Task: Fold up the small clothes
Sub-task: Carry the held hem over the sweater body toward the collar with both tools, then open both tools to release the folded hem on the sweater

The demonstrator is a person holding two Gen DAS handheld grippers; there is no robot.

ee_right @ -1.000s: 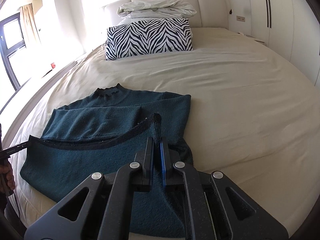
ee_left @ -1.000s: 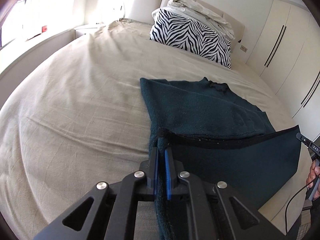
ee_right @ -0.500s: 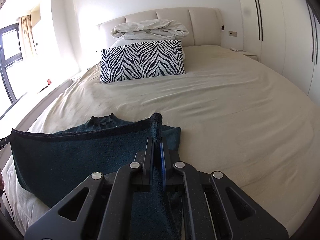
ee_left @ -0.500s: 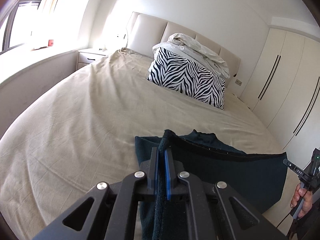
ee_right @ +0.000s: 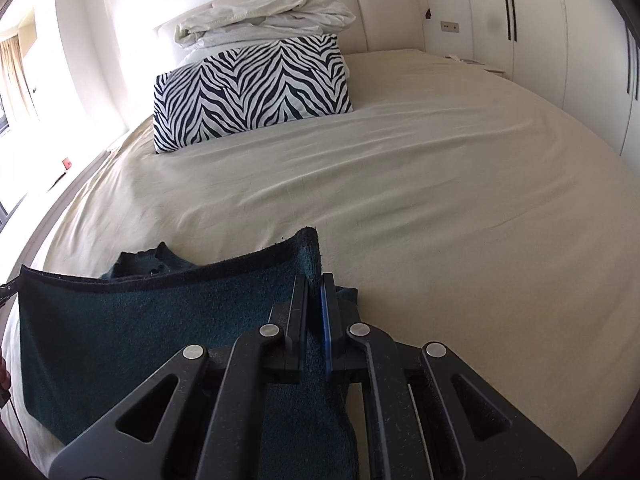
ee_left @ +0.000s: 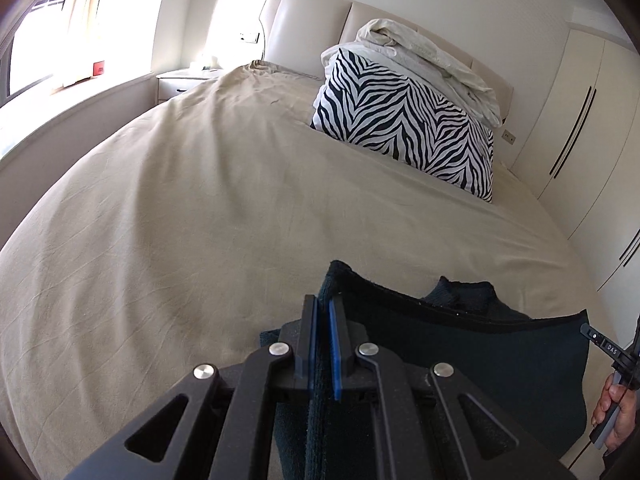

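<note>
Left wrist view: dark teal sweater (ee_left: 500, 364) stretched taut near bed's (ee_left: 180, 220) foot edge, hem corner pinched in left gripper (ee_left: 323, 308), far corner at 3 o'clock by right gripper (ee_left: 600, 342) in hand (ee_left: 616, 416). Right wrist view: right gripper (ee_right: 315, 286) clamped on sweater's (ee_right: 160, 320) other hem corner, collar bunched behind at 10 o'clock. Zebra pillow (ee_right: 252, 92) at 12 o'clock, quilt (ee_right: 268, 20) piled above. Wide bare sheet between, wardrobe (ee_left: 580, 128) at 2 o'clock.
</note>
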